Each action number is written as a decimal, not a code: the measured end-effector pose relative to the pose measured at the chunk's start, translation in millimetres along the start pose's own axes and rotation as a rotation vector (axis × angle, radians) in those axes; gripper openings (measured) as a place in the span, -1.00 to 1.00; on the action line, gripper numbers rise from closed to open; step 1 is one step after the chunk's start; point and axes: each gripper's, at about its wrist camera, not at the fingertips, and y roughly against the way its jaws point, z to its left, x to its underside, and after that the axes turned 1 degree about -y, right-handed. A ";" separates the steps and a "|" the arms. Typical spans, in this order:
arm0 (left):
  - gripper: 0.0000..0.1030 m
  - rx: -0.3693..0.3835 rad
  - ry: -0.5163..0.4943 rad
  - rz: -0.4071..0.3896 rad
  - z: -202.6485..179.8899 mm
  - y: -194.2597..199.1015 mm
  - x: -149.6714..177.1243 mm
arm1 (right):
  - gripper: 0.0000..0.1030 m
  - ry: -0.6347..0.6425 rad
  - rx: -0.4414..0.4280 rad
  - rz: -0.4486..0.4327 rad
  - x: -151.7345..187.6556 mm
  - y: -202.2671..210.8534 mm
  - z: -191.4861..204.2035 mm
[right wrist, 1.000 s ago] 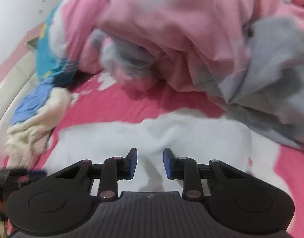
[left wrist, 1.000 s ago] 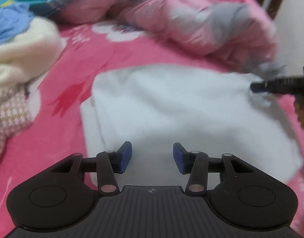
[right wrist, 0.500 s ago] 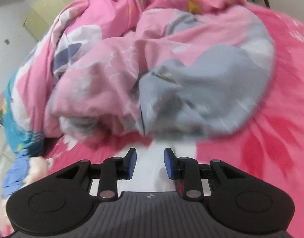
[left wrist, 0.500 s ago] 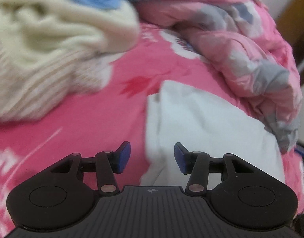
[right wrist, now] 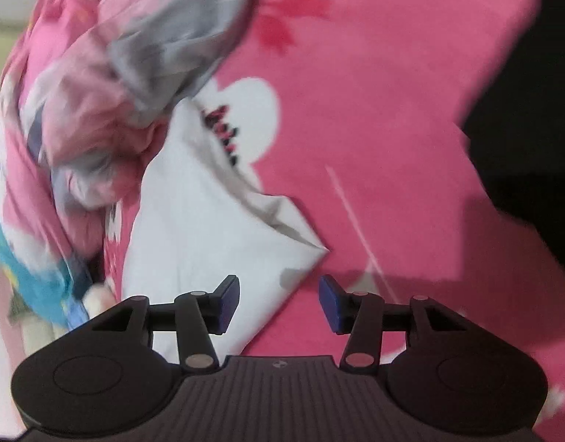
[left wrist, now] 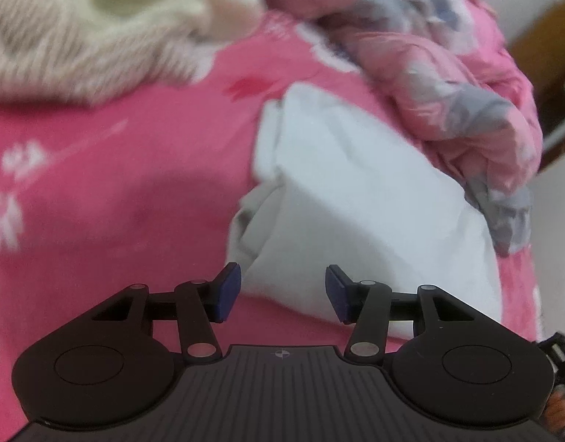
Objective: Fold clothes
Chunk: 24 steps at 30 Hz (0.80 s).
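White garment (left wrist: 356, 199) folded on pink bedsheet (left wrist: 116, 202), at twelve o'clock from left gripper (left wrist: 283, 293) (jaws apart, empty). Right gripper (right wrist: 279, 304) opening, empty, garment corner at eleven o'clock.

White garment (left wrist: 356, 199) smooth matt cloth; pink sheet (left wrist: 116, 202) soft; sweater (left wrist: 80, 37) fuzzy knit.
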 end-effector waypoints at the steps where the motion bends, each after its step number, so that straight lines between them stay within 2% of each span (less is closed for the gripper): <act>1: -0.02 0.000 -0.031 -0.018 -7.1 0.3 -1.5 | 0.04 -0.030 -0.020 -0.001 2.1 -2.7 -4.9; 6: -0.02 0.026 -0.166 -0.027 -34.7 -11.4 -4.5 | 0.05 -0.132 -0.093 -0.020 4.3 -27.6 -16.4; 8: -0.02 0.024 -0.221 -0.005 -41.5 -22.3 -2.8 | 0.05 -0.164 -0.105 -0.058 4.1 -38.9 -15.1; 12: -0.02 -0.034 -0.287 0.052 -41.8 -42.5 5.0 | -0.05 -0.183 -0.116 -0.145 10.0 -49.4 -12.5; 16: -0.02 -0.062 -0.269 0.075 -32.2 -50.7 11.3 | -0.76 -0.068 -0.047 -0.225 14.9 -51.5 0.6; 19: -0.02 -0.061 -0.252 0.069 -29.2 -51.4 12.6 | -0.93 0.060 -0.013 -0.282 18.5 -46.4 22.7; 24: -0.02 -0.062 -0.251 0.054 -30.1 -50.9 16.1 | -0.96 0.396 0.027 -0.362 35.9 -35.6 90.9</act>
